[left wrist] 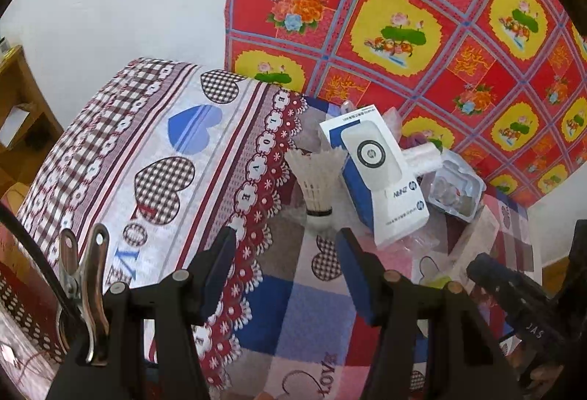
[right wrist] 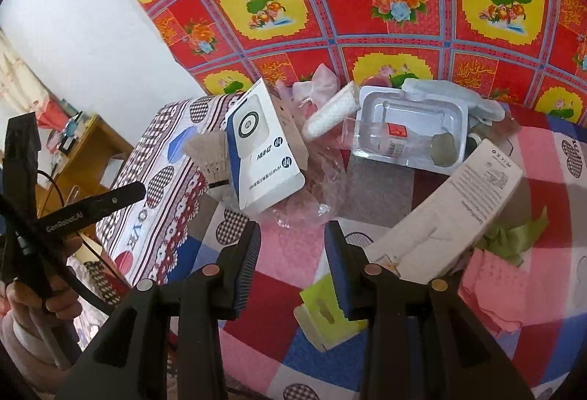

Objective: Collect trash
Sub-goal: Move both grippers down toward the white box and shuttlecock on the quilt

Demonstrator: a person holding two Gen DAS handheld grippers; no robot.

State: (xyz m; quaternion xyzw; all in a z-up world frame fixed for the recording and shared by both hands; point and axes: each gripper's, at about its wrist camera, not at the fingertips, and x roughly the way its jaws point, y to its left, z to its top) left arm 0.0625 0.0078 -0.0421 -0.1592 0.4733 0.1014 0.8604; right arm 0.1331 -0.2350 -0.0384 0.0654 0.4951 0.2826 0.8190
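Shuttlecock (left wrist: 317, 185) stands just above centre, cork down, directly ahead of left gripper (left wrist: 286, 246); its jaws gape empty; right gripper (right wrist: 291, 235) likewise released, farther off.

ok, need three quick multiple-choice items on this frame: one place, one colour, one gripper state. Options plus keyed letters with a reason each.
1. The white feathered shuttlecock stands where relative to the white-and-blue cardboard box in the left wrist view?
A left of it
B on top
C inside it

2. Colour of the crumpled ribbon?
A black
B green
C orange

3. The left gripper is:
A clamped on the shuttlecock
B clamped on the box
C open, holding nothing

Key: 1 A, it stands at the box's left edge; 2 B, plainly green; 3 C, only bedspread shows between its fingers.
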